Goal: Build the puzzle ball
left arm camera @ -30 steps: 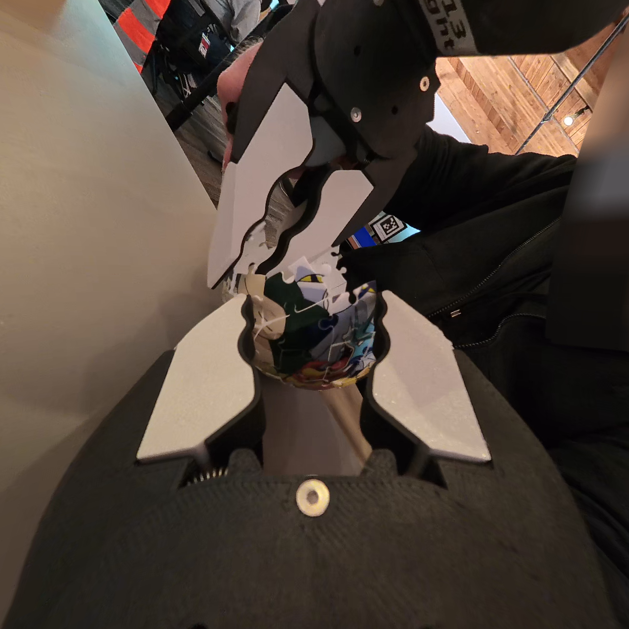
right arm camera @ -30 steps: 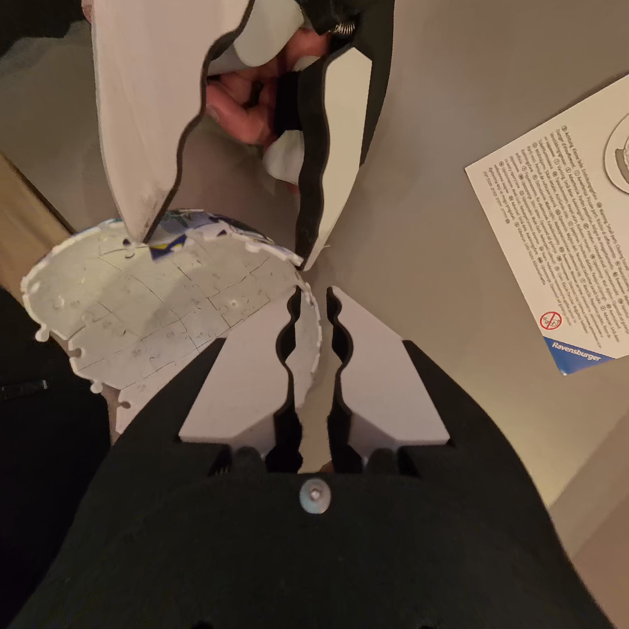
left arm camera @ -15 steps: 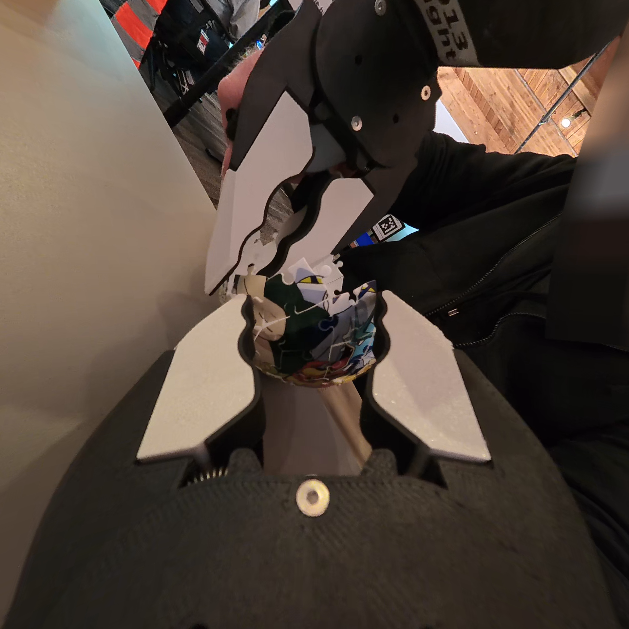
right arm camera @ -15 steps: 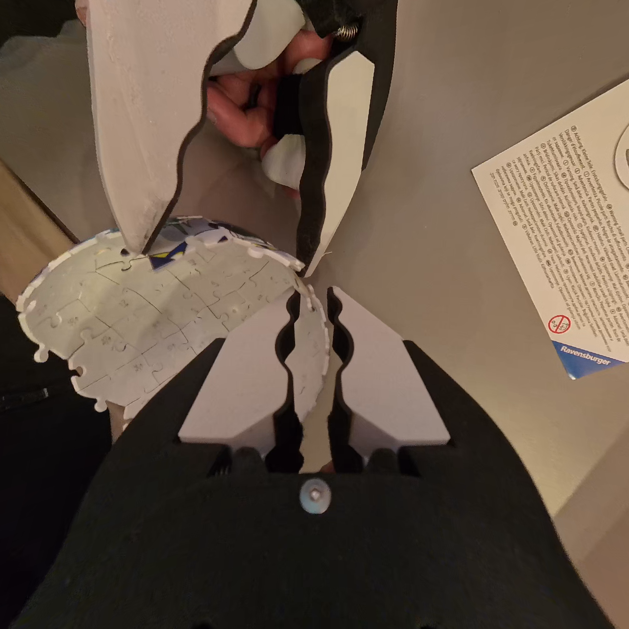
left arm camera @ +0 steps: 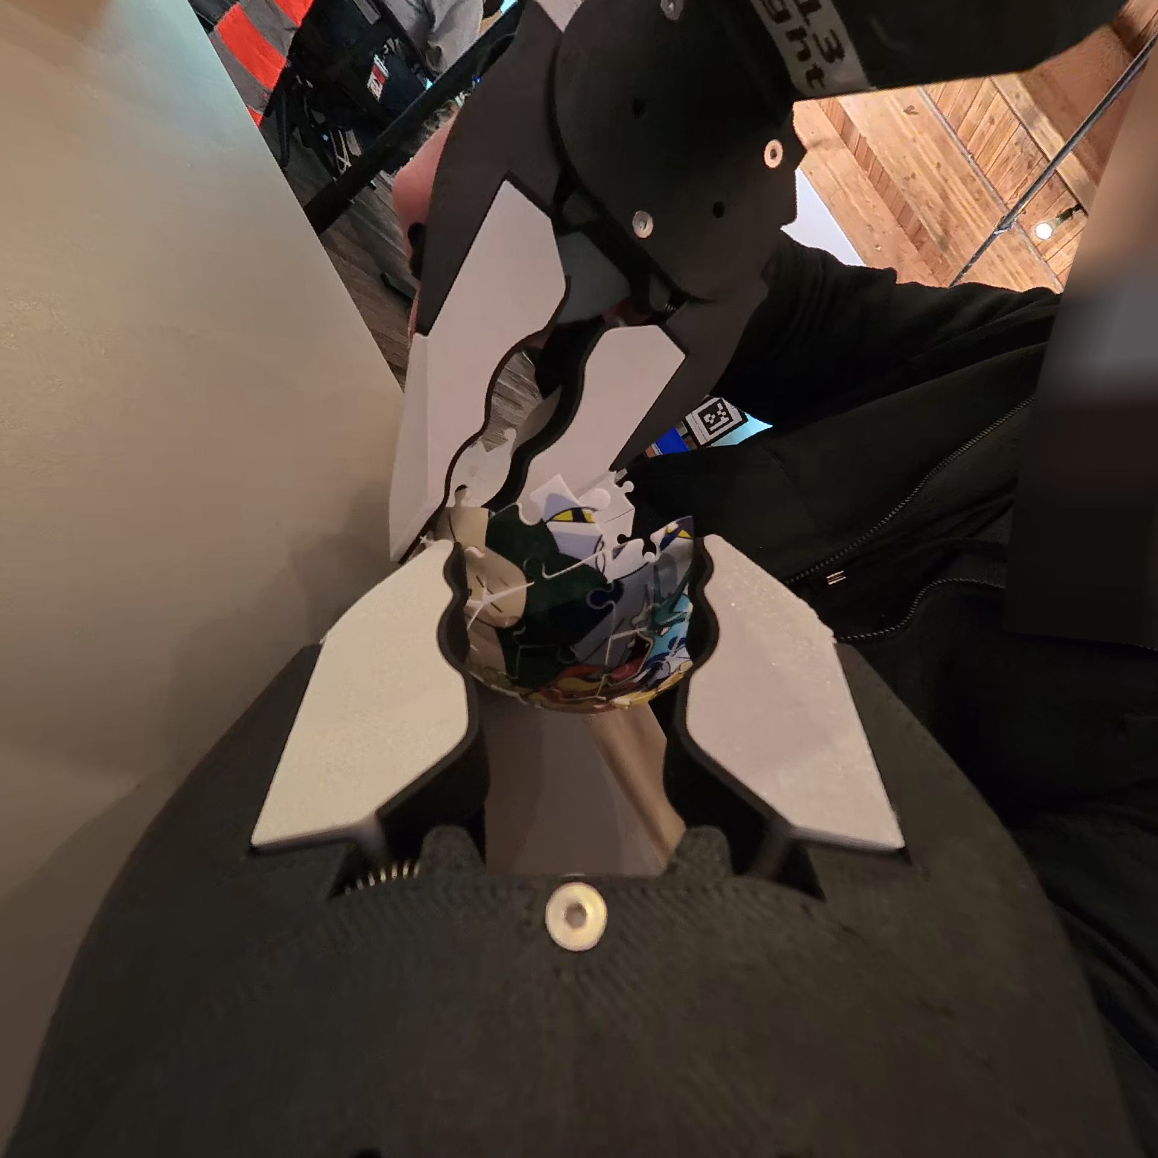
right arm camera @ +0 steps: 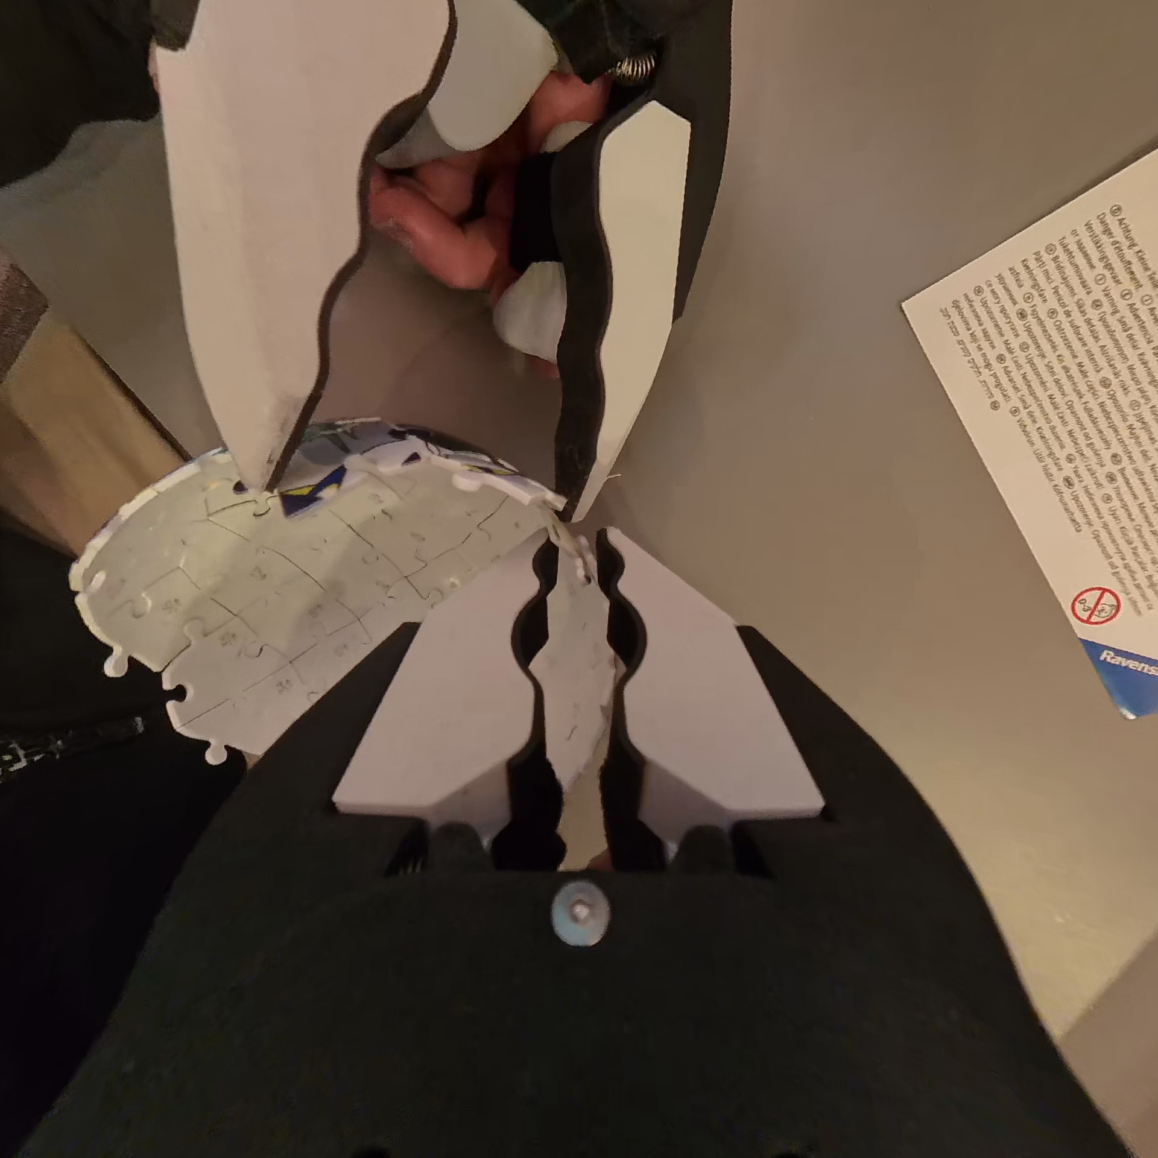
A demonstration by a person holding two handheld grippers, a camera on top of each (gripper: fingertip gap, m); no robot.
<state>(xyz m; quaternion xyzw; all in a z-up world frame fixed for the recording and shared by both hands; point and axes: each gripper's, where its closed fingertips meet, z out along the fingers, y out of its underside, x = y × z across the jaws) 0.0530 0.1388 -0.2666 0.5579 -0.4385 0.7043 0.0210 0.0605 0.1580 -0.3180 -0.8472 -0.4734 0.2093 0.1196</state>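
Left gripper (left arm camera: pixel 579 601) grips half-built puzzle ball (left arm camera: pixel 583 614) w/ jaws spread round it, right gripper (right arm camera: pixel 573 633) nearly shut on its rim, instruction sheet (right arm camera: pixel 1053 401) at table's (right arm camera: pixel 814 438) edge.

1. Half-built puzzle ball (right arm camera: pixel 269 601) is filling the left centre of the right wrist view, blocking passage there.
2. Left gripper (right arm camera: pixel 413 495) is reaching down from the top edge, fingertips touching the ball's rim and closing off the upper middle.
3. Right gripper (right arm camera: pixel 573 545) is pinching the rim's right end, jaws nearly together.
4. Bare grey table (right arm camera: pixel 814 438) is lying free at centre right.
5. Printed leaflet (right arm camera: pixel 1059 438) is covering the far right edge.
6. In the left wrist view, a black-sleeved person (left arm camera: pixel 908 501) is crowding the right side.
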